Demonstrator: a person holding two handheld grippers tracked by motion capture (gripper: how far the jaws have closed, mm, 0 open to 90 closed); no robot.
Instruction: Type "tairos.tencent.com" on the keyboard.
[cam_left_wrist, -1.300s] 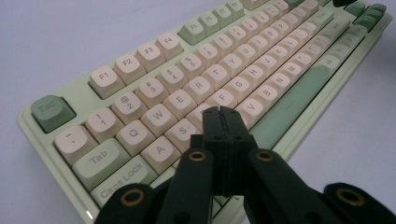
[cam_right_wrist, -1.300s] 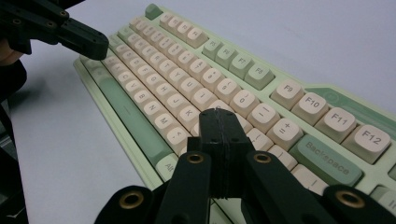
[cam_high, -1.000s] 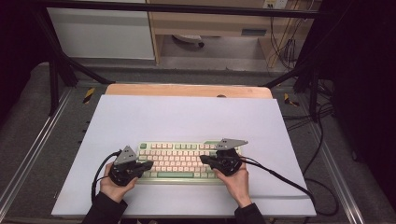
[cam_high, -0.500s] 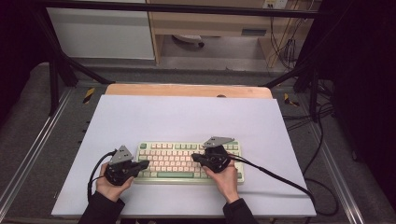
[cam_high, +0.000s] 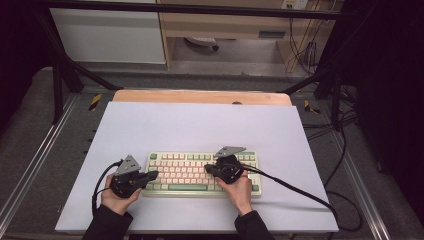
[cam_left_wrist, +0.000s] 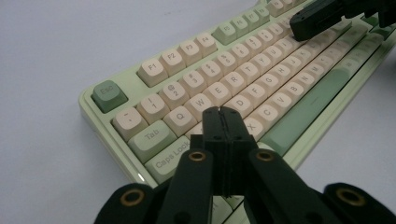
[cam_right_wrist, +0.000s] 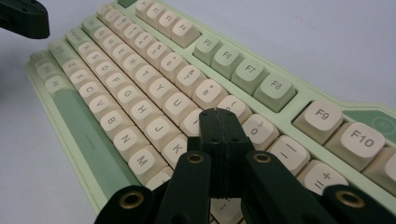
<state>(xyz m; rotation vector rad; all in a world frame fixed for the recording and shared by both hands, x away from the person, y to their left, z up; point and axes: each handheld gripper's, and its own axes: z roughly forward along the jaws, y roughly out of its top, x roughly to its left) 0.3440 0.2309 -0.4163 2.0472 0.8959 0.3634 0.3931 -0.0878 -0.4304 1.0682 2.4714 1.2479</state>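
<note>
Over keyboard (cam_high: 186, 173): left gripper (cam_high: 150, 175) at 9 o'clock, right gripper (cam_high: 210, 170) at 3; both pressed together, likely as blunt key-pokers.

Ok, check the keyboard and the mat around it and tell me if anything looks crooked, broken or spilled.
Nothing stands out. The keyboard lies flat and square on the white mat, every visible keycap seated, no spill or damage. The left gripper and right gripper are both shut, tips over the keys.
</note>
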